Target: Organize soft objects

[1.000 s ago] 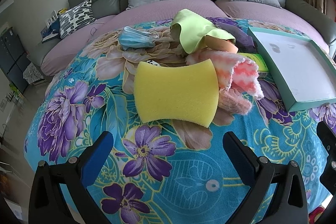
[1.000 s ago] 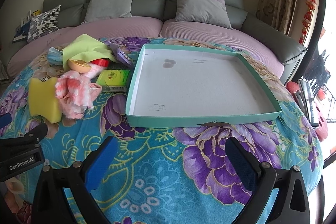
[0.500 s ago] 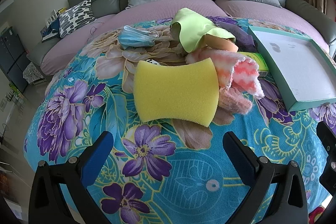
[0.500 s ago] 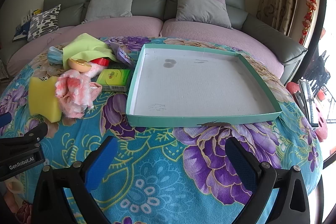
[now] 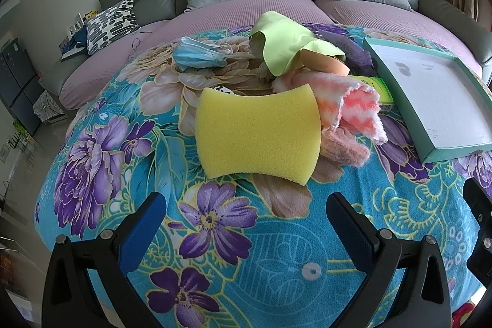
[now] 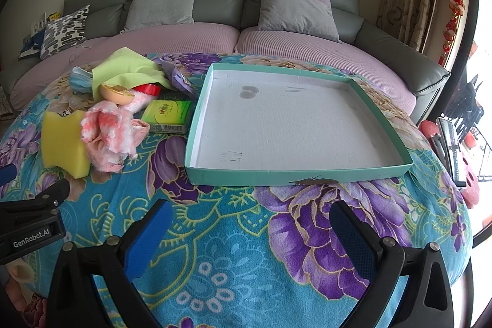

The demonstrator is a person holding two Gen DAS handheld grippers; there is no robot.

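Floral blanket [image 5: 215, 235] holds a notched, porous yellow sponge [image 5: 256, 132].

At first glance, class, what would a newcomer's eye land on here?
Probably the bright yellow foam sponge lying on the blue floral blanket, against a fluffy pink-and-white cloth. To their right sits a wide, shallow teal cardboard tray, holding nothing.

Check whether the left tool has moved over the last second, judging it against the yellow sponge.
No. In the left wrist view the yellow sponge sits at the same spot and size ahead of the open left tool, as does the teal tray.
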